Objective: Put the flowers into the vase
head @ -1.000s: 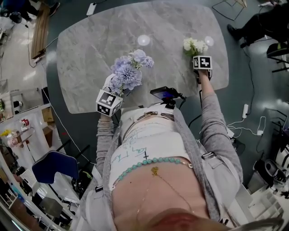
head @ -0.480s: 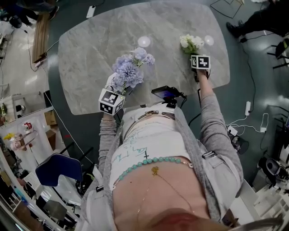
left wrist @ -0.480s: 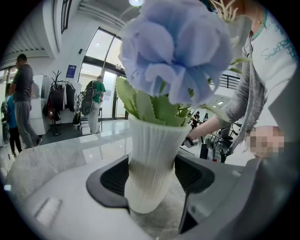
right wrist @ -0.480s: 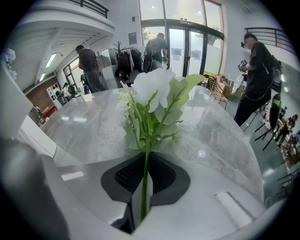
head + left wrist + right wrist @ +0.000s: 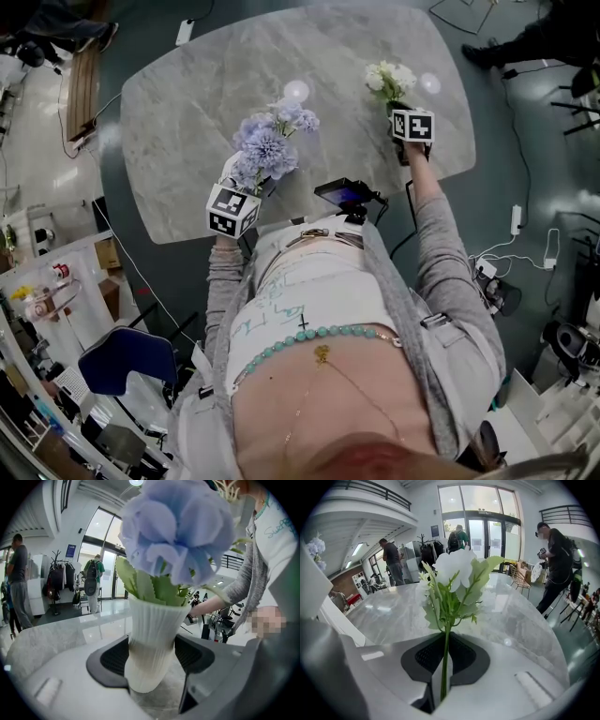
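Observation:
A white ribbed vase (image 5: 151,639) stands on the marble table (image 5: 187,112) with my left gripper (image 5: 152,656) shut on its lower body. Pale purple flowers (image 5: 267,150) with green leaves fill the vase and hide it in the head view, just beyond the left gripper (image 5: 246,187). At the table's right side my right gripper (image 5: 401,105) holds a sprig of white flowers (image 5: 390,79) upright above the tabletop. Its jaws have just been closing and are shut on the thin green stem (image 5: 444,667), with the white bloom (image 5: 457,566) above them.
The table's near edge (image 5: 281,220) runs close to the person's body, where a black device (image 5: 345,195) sits on a chest mount. Several people stand beyond the table's far side (image 5: 391,559). A blue chair (image 5: 122,361) is on the floor at lower left.
The right gripper has risen and shifted away over the table with the white flowers in it. The left gripper and the vase have stayed put.

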The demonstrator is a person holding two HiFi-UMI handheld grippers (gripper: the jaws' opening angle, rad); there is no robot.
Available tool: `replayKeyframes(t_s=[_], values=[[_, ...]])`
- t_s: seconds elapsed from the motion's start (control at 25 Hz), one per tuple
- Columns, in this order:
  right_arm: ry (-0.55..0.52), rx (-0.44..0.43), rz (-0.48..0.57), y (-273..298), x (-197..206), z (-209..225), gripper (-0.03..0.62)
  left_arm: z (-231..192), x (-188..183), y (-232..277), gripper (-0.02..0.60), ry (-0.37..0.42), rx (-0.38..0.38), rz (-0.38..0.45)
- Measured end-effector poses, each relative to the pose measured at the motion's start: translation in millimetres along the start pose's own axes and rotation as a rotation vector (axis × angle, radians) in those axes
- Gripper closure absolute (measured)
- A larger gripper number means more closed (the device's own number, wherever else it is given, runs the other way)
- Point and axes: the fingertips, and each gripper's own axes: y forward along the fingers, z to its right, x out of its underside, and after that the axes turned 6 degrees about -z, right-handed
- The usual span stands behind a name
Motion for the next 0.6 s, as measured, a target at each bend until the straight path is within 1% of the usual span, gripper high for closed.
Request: replayKeyframes(t_s=[0.28,0.6], values=[[0.006,-0.037,0.072,-16,-12,-16,0.549,3,0,-1,0.268,0.005,0.005,0.002],[0.024,-0.091,0.169,-41,-38,-29,0.549,1,-1,-1,0.268,0.008,0.009,0.002]])
